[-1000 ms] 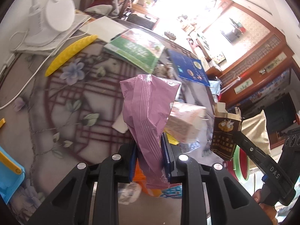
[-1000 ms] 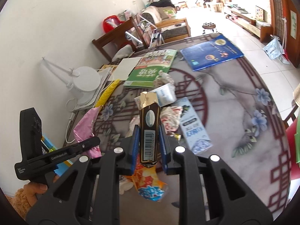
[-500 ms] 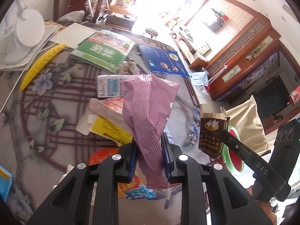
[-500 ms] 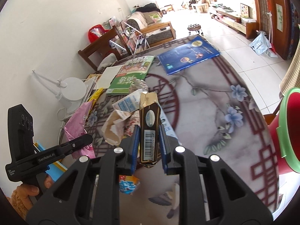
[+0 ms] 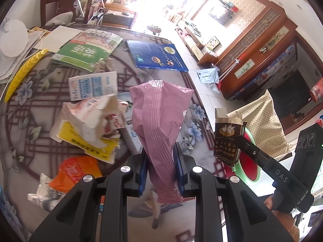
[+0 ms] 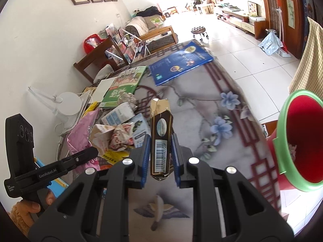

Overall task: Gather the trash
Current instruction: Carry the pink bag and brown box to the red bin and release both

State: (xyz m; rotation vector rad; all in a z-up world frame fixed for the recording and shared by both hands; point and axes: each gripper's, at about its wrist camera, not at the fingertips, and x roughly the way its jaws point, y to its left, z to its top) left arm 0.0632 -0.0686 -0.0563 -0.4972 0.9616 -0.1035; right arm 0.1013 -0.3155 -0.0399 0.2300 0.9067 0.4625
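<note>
Left hand-held gripper (image 5: 160,171) clamped pink wrapper (image 5: 159,125) | right hand-held gripper (image 6: 160,157) clamped brown cigarette pack (image 6: 160,141) | red bin (image 6: 300,141) cut off at frame edge

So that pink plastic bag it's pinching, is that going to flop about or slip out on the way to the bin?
Probably floppy: the pink bag is creased thin film, sagging below the left gripper. It looks empty, so likely very light. Glossy film may be slippery, but the jaws pinch it mid-length, so it should hold.
</note>
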